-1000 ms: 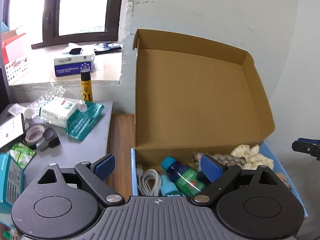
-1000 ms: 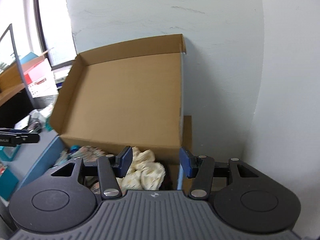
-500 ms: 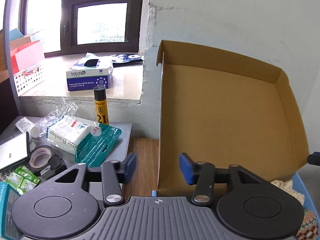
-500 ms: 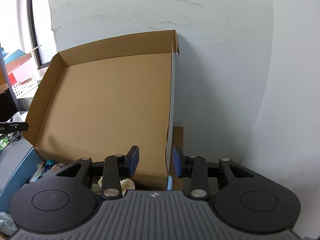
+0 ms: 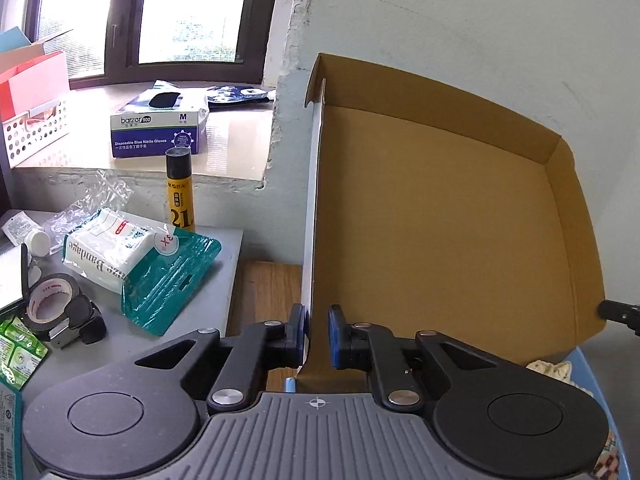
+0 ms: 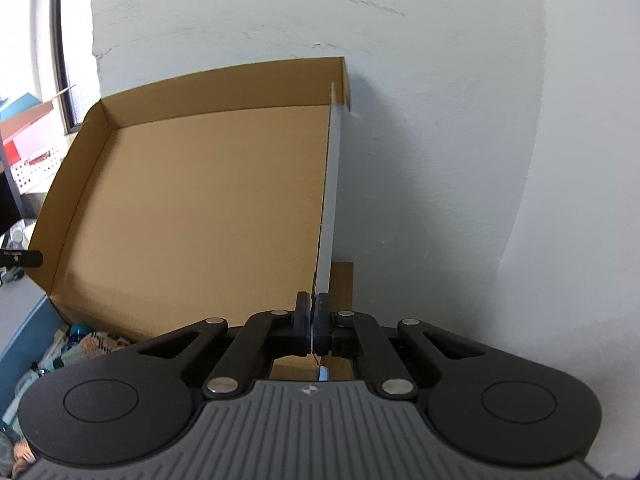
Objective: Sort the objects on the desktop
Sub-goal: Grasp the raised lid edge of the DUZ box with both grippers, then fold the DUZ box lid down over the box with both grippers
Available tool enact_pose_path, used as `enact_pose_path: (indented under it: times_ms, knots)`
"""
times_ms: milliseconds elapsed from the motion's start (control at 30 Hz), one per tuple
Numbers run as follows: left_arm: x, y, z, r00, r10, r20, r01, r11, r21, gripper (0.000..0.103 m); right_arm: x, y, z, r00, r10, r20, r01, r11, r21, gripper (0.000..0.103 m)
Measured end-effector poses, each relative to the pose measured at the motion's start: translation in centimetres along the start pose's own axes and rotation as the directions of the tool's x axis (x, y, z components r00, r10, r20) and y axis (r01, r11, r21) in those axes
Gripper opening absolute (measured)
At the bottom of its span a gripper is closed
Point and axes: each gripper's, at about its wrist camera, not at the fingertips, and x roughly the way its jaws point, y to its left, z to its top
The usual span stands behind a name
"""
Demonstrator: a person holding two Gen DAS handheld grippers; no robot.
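Cardboard box lid (image 5: pixel 440 232) stands upright at 12 o'clock. Left tongs (image 5: pixel 318 336) straddle its left side flap, pads narrowly apart, contact unclear; right tongs (image 6: pixel 312 326) are clamped on its right flap. Glue stick (image 5: pixel 180 190) stands on the counter (image 5: pixel 192 320) at 10 o'clock.

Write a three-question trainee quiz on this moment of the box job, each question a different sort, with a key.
1. True or false: the box lid stands raised, its brown inside facing the cameras.
2. Multiple choice: what does the right gripper pinch? A) the glue stick B) the lid's side flap C) a cloth
3. Fill in: the yellow glue stick stands upright on the grey ____, behind the bandage pack.

Key
1. True.
2. B: its jaws are closed on the flap's thin edge. The left gripper straddles the opposite flap, jaws nearly closed.
3. Table.
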Motion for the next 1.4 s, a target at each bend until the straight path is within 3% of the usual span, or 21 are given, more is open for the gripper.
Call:
enact_pose_path:
  times_ms: [267,533,667,833,1000,1400]
  knots:
    - [-1.5,0.1,-0.6,1.0,0.002,-0.001,-0.002,1.0,-0.006,0.019,-1.5,0.8,-1.5,1.0,-0.005,0.022,0.005,1.0,-0.019,0.003]
    - [-4.5,0.0,-0.6,0.997,0.037,0.072,-0.038,0.999,0.004,0.019,-2.6,0.7,-3.5,0.999,0.025,0.027,-0.025,1.0,-0.002,0.002]
    - [-6.4,-0.2,-0.7,0.995,0.023,0.102,-0.023,1.0,-0.001,0.02,-3.0,0.7,-4.4,0.999,0.034,0.024,-0.034,0.999,-0.001,0.002]
    - [-9.3,-1.1,-2.1,0.992,-0.001,0.13,-0.001,1.0,0.019,0.021,-4.0,0.8,-5.2,0.998,0.048,0.03,-0.048,0.999,0.001,0.002]
    - [-11.5,-1.9,-3.9,0.986,0.022,0.163,-0.034,0.997,0.073,0.025,-5.2,1.2,-5.9,0.999,0.035,0.025,-0.035,0.999,-0.011,0.003]
    - [-14.8,-2.1,-7.1,0.989,-0.015,0.146,0.001,0.995,0.096,0.027,-9.8,2.4,-7.8,1.0,0.011,0.022,-0.011,1.0,-0.012,0.006]
